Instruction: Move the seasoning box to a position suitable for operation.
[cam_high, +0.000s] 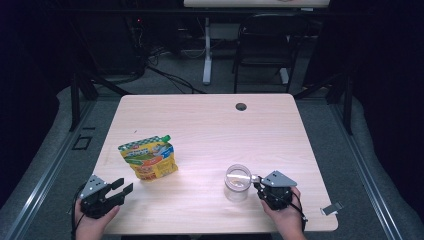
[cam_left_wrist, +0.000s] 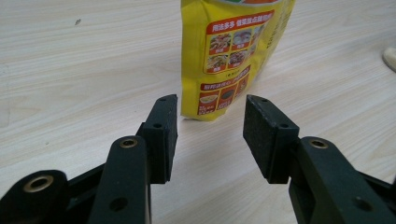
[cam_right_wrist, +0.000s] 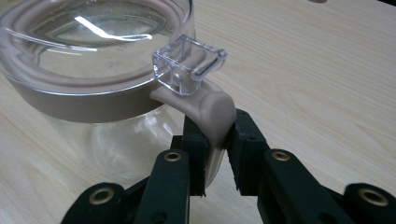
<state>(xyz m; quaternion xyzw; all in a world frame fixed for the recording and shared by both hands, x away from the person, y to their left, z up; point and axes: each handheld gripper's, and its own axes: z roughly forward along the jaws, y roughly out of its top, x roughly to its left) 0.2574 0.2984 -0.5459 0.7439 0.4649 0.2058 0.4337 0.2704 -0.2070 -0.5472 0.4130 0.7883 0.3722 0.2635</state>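
Note:
A yellow stand-up pouch (cam_high: 148, 158) with a green spout stands at the left of the wooden table (cam_high: 210, 125). My left gripper (cam_high: 124, 187) hovers near the front left edge, a short way from the pouch and aimed toward it. In the left gripper view its jaws (cam_left_wrist: 211, 105) stand open with nothing between them, and the pouch (cam_left_wrist: 229, 56) stands just beyond the tips. A clear glass jar (cam_high: 237, 182) with a tan band stands front right. My right gripper (cam_high: 257, 181) is shut on the jar's tan latch strap (cam_right_wrist: 212, 116), below the clear clasp (cam_right_wrist: 189, 63) at the lid's (cam_right_wrist: 93, 51) rim.
A round cable hole (cam_high: 241, 106) lies near the table's far edge. A small grey clip (cam_high: 331, 208) rests at the front right corner. A black chair (cam_high: 265, 45) and a desk leg (cam_high: 207, 55) stand on the floor beyond the table.

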